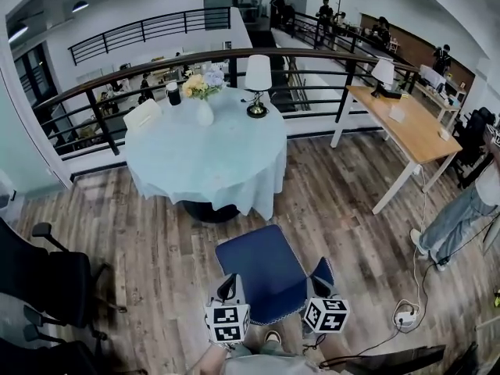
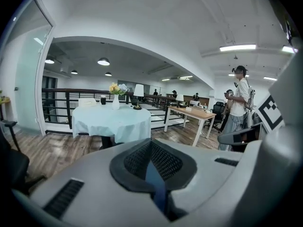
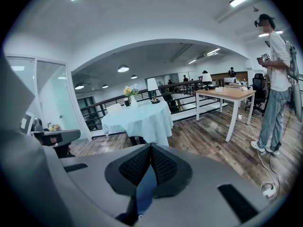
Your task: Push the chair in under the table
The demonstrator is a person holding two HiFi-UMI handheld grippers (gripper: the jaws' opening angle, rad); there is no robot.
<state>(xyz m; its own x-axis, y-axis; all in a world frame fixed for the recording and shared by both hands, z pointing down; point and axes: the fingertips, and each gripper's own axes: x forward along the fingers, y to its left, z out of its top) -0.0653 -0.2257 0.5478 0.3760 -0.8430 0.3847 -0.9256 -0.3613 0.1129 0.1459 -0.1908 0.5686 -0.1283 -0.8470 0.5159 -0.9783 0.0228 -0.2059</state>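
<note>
**both grippers on the chair back, table straight ahead**

head view: the chair (image 1: 264, 273) stands between the person and the round table (image 1: 211, 156). its blue seat is near the hanging cloth but is not yet under it. the left gripper (image 1: 228, 290) is at the left end of the chair back and the right gripper (image 1: 322, 291) at the right end, so neither hand is nearer. the table lies forward of the chair and a little to the left.

left gripper view: the jaws of the left gripper (image 2: 154, 167) are closed together, with a thin blue strip of the chair (image 2: 157, 186) pinched between the pads. the table (image 2: 111, 122) is ahead, slightly left.

right gripper view: the right gripper (image 3: 150, 167) is also closed narrow on a blue edge of the chair (image 3: 143, 190). the table (image 3: 139, 119) stands ahead, almost centred.

in my judgement the coming push must go along the line from back to seat, toward the table foot, with both hands equal so that the chair does not turn.
</note>
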